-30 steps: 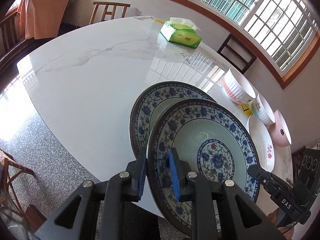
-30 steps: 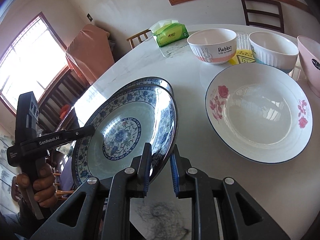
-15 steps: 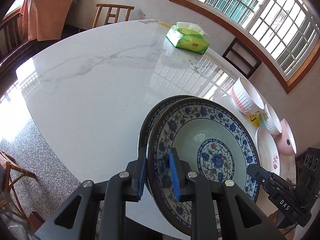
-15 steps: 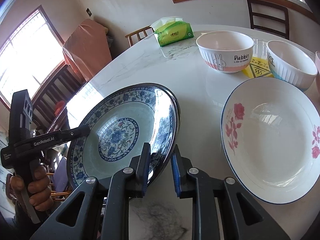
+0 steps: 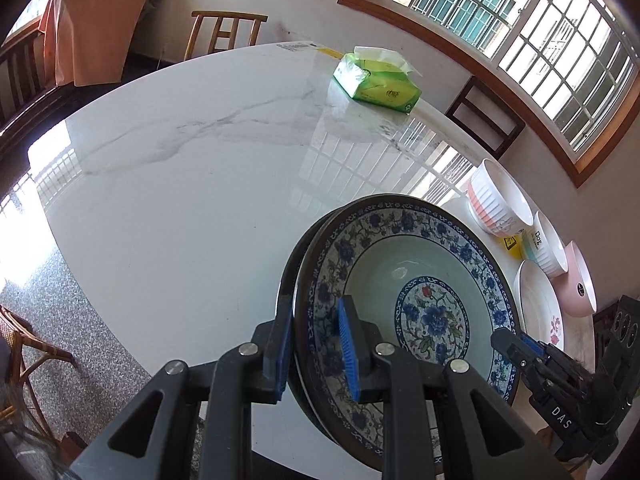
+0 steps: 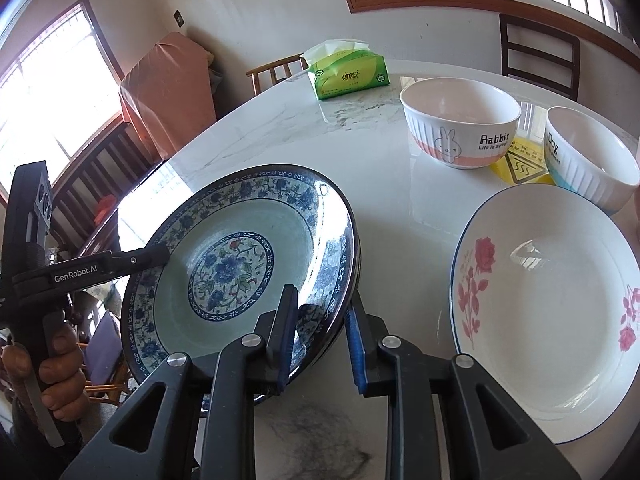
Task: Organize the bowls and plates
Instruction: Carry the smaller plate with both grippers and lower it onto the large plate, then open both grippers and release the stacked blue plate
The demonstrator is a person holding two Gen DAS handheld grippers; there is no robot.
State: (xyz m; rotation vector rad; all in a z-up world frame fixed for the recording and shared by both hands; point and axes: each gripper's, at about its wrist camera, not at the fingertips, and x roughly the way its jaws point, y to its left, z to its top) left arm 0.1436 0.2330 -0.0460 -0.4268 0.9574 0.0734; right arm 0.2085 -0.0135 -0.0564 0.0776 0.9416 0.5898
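A blue floral plate (image 5: 404, 292) (image 6: 240, 256) lies on top of a second matching plate (image 5: 294, 264), whose dark rim (image 6: 356, 248) shows just beneath it. My left gripper (image 5: 316, 344) straddles the near rims, its jaws a little wider than before. My right gripper (image 6: 322, 340) straddles the opposite rims with a clear gap at the outer pad. A white rose plate (image 6: 548, 312) (image 5: 538, 312) lies to the right. Behind it stand a Rabbit bowl (image 6: 460, 128) (image 5: 496, 200), a Dog bowl (image 6: 588, 156) (image 5: 548, 244) and a pink bowl (image 5: 580, 284).
A green tissue pack (image 5: 376, 80) (image 6: 348, 72) sits at the far side of the white marble table (image 5: 180, 168). A yellow sticker (image 6: 520, 164) lies between the bowls. Wooden chairs (image 5: 224, 36) stand around the table. The table edge runs close under the plates.
The held plate came down and slid over the second plate until the two line up as a stack. Both grippers' jaws have widened slightly, the right more.
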